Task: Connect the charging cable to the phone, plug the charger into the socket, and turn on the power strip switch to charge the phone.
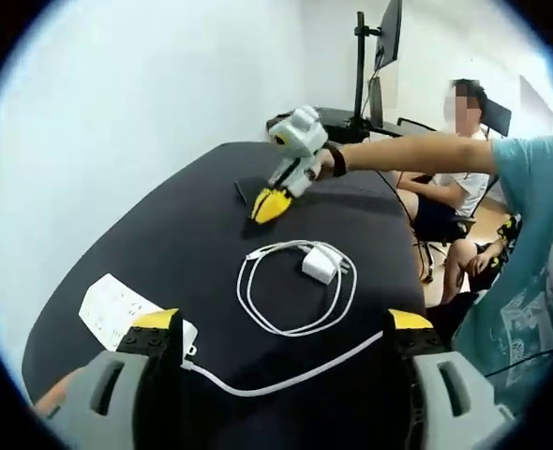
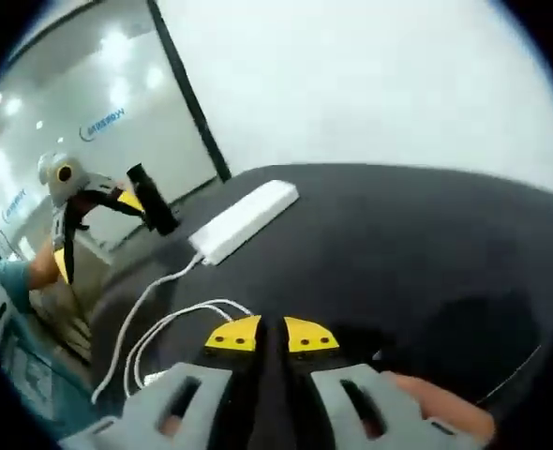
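Left gripper view: right tongs point(image 1: 269, 206) pinching phone point(image 1: 250, 191), charger point(image 1: 321, 263) loose on table point(image 1: 164, 225)

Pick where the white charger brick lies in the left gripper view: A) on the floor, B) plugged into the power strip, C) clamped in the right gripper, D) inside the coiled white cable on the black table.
D: the charger brick lies flat on the black table, ringed by the coiled cable, away from the power strip.

Charger point(image 1: 320, 263), coiled cable point(image 1: 295, 298) on black table point(image 1: 164, 234).
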The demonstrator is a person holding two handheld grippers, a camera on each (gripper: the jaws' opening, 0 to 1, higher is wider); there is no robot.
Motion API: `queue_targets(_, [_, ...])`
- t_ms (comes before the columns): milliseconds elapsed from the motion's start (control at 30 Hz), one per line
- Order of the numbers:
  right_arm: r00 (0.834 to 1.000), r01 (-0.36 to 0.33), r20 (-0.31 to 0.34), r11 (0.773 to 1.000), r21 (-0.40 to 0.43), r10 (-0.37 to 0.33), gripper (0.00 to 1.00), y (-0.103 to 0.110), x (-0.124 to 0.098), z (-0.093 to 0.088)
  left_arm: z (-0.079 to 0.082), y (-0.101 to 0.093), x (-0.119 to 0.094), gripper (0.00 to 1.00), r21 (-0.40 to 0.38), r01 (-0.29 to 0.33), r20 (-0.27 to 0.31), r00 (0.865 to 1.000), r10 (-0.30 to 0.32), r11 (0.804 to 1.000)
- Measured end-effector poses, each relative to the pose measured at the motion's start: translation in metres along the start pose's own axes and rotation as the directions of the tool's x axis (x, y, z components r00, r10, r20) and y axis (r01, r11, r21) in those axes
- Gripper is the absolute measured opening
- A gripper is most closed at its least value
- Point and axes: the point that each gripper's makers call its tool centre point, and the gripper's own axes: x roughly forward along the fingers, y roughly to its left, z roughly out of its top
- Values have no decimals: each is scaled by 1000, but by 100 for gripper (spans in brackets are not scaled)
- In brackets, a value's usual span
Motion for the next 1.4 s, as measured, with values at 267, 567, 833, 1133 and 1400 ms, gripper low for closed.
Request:
queue_targets(267, [951, -118, -259, 974, 195, 167, 10, 26, -24, -64, -1, -2, 4, 80, -5, 7, 14, 1000, -7, 1000])
queue_targets(567, [958, -117, -182, 883, 455, 221, 9, 25, -12, -76, -6, -4, 6, 80, -2, 8, 1, 1000, -8, 1000])
queue_targets(833, [958, -116, -168, 854, 507, 230, 4, 53, -2, -92, -10, -3, 8, 80, -8, 6, -2, 1000, -6, 1000])
queue_targets(1133, [989, -99, -45, 848, 520, 143, 2, 31, -27, -67, 1, -6, 13, 77, -30, 23, 46, 999, -22, 999])
queue_targets(1400, [954, -265, 274, 770, 581, 121, 2, 55, -59, -41, 45, -19, 45, 60, -316, 111, 300, 954, -11, 942])
